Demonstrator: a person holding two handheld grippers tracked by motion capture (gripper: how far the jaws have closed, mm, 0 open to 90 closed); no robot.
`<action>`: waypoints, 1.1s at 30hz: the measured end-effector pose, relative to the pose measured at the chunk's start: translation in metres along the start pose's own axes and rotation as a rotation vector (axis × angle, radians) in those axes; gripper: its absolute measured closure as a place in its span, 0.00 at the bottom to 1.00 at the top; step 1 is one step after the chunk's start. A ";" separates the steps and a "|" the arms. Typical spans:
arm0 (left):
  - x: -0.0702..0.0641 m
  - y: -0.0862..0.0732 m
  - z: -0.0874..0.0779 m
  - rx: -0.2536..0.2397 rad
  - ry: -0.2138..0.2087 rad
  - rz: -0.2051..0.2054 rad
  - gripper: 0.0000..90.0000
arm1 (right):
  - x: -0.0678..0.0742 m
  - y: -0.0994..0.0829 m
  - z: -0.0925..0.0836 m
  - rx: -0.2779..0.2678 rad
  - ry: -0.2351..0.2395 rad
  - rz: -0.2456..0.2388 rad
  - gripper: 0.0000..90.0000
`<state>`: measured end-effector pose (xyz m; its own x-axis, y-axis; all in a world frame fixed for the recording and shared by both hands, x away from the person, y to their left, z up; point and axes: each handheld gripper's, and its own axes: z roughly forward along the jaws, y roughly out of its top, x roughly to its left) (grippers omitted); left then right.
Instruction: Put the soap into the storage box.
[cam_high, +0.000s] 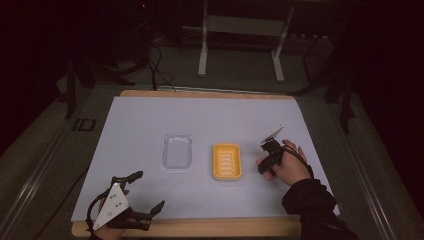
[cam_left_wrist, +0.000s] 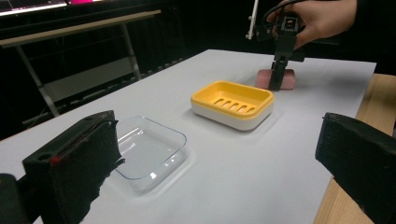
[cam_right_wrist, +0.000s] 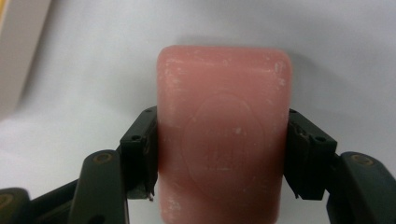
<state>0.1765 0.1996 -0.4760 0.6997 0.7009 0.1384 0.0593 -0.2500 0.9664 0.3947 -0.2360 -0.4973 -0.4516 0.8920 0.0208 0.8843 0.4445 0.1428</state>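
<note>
**Ana:** Claw on the right (cam_high: 266, 159), from the high view, points down at the worktop (cam_high: 140, 115) just to the right of the yellow soap dish (cam_high: 227, 161), the hand wrapped around it. What it holds is hidden under the hand there. The left claw (cam_high: 145, 192) hangs well to the left of the dish and nearer the person, jaws spread with nothing between them. A clear lid (cam_high: 177, 150) lies just left of the dish.

**Ben:** From the left gripper view, the pink soap bar (cam_left_wrist: 275, 78) lies flat on the worktop right behind the dish (cam_left_wrist: 232, 103), and the right claw (cam_left_wrist: 277, 79) stands on it from above.

**Ana:** In the right gripper view, both pads clamp the long sides of the bar (cam_right_wrist: 222, 135), which seems to rest on the worktop. The hold sits toward the near end, not at the middle.

**Ben:** That's my worry. Soap is slick, and an off-centre pinch could let the far end droop or the bar twist once it lifts. If it squirts out, it could land on the dish's rim or skid across the worktop.

**Ana:** Squeezing harder might dent the soap. And the dish is light; a bar carried low could clip its right-hand wall and shove it into the lid.

**Ben:** So I'd lift straight, clear the rim, then lower it flat.
</note>
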 end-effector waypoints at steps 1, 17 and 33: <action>0.000 0.000 0.000 -0.001 0.000 -0.001 0.00 | 0.000 0.000 -0.001 0.021 0.027 0.045 0.42; -0.001 0.000 0.001 0.003 0.002 0.004 0.00 | 0.022 0.002 -0.047 -0.020 0.016 0.315 0.42; -0.001 0.000 0.001 0.006 0.002 0.009 0.00 | 0.070 0.032 -0.081 -0.075 0.028 0.279 0.42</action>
<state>0.1764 0.1979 -0.4763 0.6990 0.6998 0.1472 0.0574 -0.2602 0.9639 0.3817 -0.1663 -0.4108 -0.1965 0.9757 0.0970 0.9641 0.1743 0.2003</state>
